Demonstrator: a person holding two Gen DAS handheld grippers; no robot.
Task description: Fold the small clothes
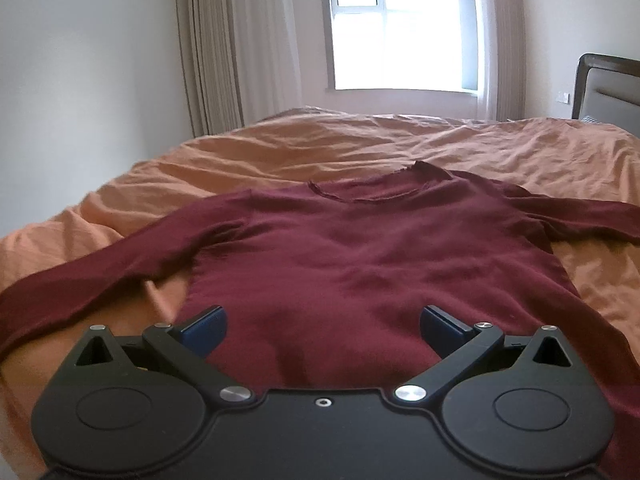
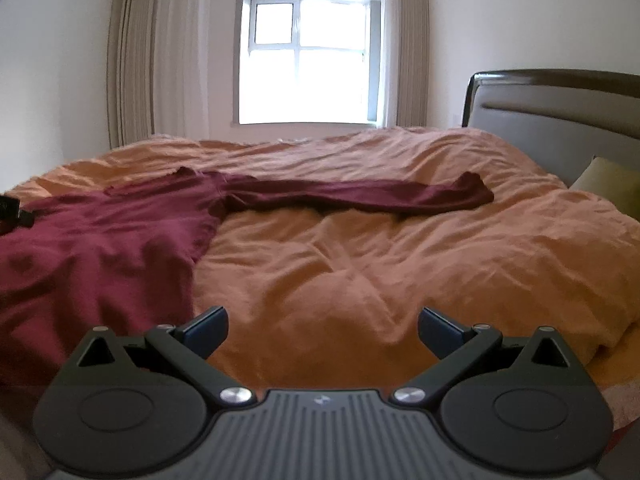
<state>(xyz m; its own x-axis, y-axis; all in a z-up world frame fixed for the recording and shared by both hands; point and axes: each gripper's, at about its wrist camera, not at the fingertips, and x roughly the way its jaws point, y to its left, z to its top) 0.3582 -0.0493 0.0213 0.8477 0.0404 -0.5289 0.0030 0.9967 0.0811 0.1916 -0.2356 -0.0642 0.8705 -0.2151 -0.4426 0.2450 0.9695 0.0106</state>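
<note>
Sweater [image 1: 360, 256], lower centre, looks soft, light and floppy on the bed [image 2: 380, 260]; best pinched at hem corners. Left tongs [image 1: 323, 330] and right tongs [image 2: 322, 330] gape apart, empty.

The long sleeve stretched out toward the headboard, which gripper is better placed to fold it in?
Probably the right gripper: it is open over bare duvet beside the sweater, with that sleeve ahead. The left gripper, also open, hovers over the sweater's hem.

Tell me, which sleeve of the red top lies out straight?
The sleeve nearer the headboard: this right-hand sleeve of the red top stretches straight across the orange cover. The other sleeve slants down toward the left tongs.
</note>
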